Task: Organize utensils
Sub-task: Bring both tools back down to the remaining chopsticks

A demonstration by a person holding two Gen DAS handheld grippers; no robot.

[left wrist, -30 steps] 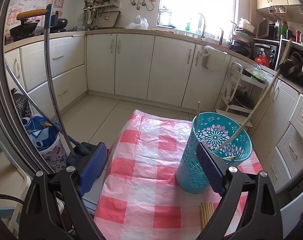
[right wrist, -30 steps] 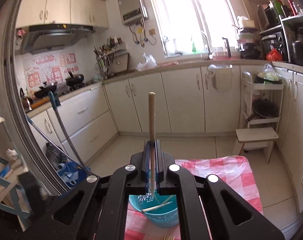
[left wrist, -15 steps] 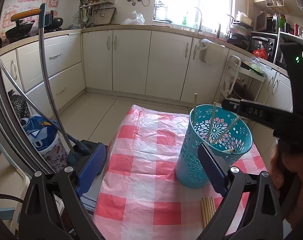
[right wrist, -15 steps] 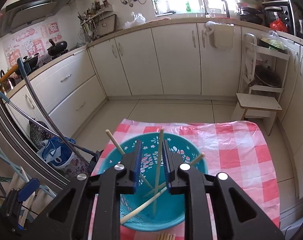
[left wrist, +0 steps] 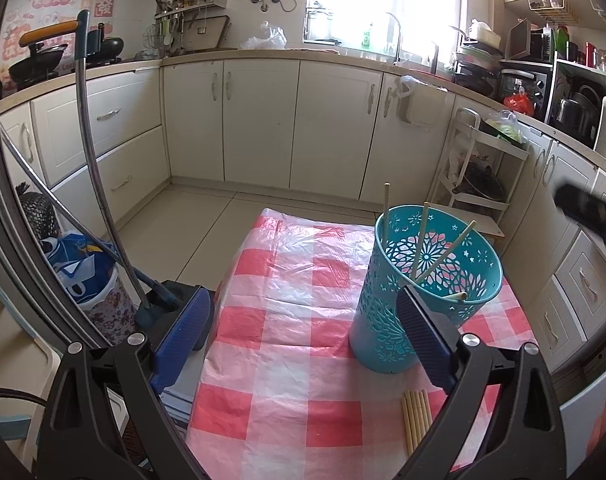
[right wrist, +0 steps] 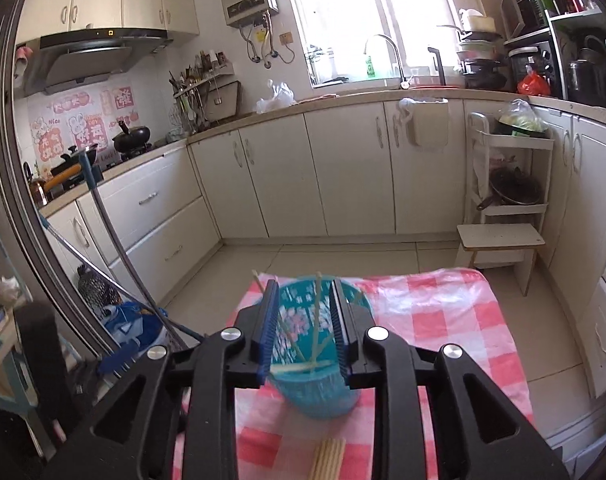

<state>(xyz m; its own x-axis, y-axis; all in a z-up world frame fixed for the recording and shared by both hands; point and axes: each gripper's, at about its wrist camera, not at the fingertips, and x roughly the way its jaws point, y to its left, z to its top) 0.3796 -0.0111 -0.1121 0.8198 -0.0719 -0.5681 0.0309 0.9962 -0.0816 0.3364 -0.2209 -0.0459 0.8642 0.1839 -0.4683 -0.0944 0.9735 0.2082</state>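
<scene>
A teal cut-out utensil holder point(left wrist: 423, 292) stands on the red-checked tablecloth point(left wrist: 295, 344) and holds several wooden chopsticks point(left wrist: 420, 246). A bundle of loose chopsticks point(left wrist: 416, 416) lies on the cloth in front of it. My left gripper point(left wrist: 303, 340) is open and empty, its right finger beside the holder. My right gripper point(right wrist: 304, 328) is open and empty, raised above and behind the holder point(right wrist: 317, 360); the loose chopsticks point(right wrist: 328, 458) lie below it.
A mop point(left wrist: 103, 184) and a patterned bin with a blue bag point(left wrist: 87, 276) stand left of the table. White cabinets point(left wrist: 263, 120) run along the back and right. A small white step stool point(right wrist: 499, 246) stands past the table's far edge.
My right gripper carried a chopstick over the holder, opened and let it drop in. It has since pulled up and back, jaws wider. The left gripper has stayed still.
</scene>
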